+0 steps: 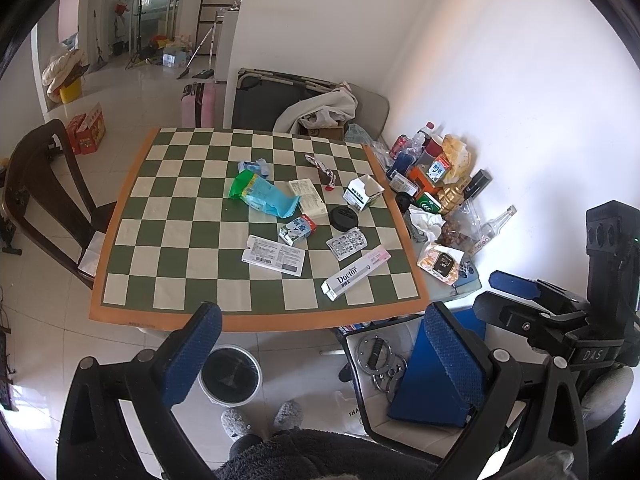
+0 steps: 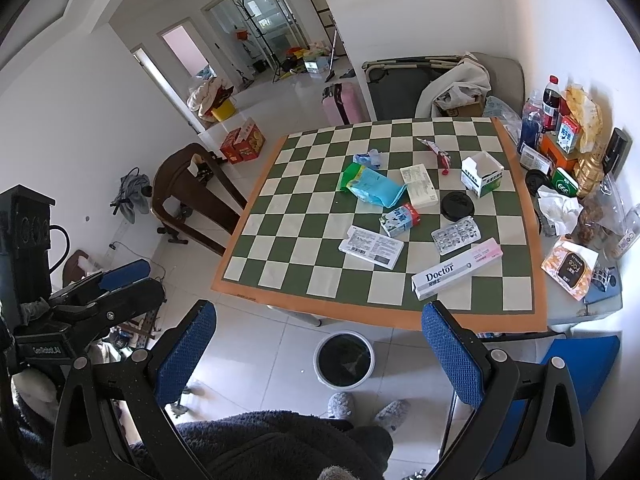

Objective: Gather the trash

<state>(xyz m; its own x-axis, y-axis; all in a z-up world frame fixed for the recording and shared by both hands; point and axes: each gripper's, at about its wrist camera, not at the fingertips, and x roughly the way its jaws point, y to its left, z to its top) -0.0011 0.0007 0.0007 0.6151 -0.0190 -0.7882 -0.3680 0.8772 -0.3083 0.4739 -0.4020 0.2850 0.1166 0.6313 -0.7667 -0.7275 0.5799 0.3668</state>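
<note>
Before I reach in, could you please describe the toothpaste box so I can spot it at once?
Look at the checkered table mat. Near its front right corner lies a long white box, beside a silver blister pack. It alone reads "Doctor" in large dark letters and has a pink end.

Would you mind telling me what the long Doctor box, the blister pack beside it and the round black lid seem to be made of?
The Doctor box looks like thin printed cardboard: crisp folded edges and an open end flap. The blister pack seems to be silvery foil with plastic bubbles, given its dimpled, reflective face. The round black lid is probably moulded plastic with a matte finish, though the view is too coarse to be sure.
</note>
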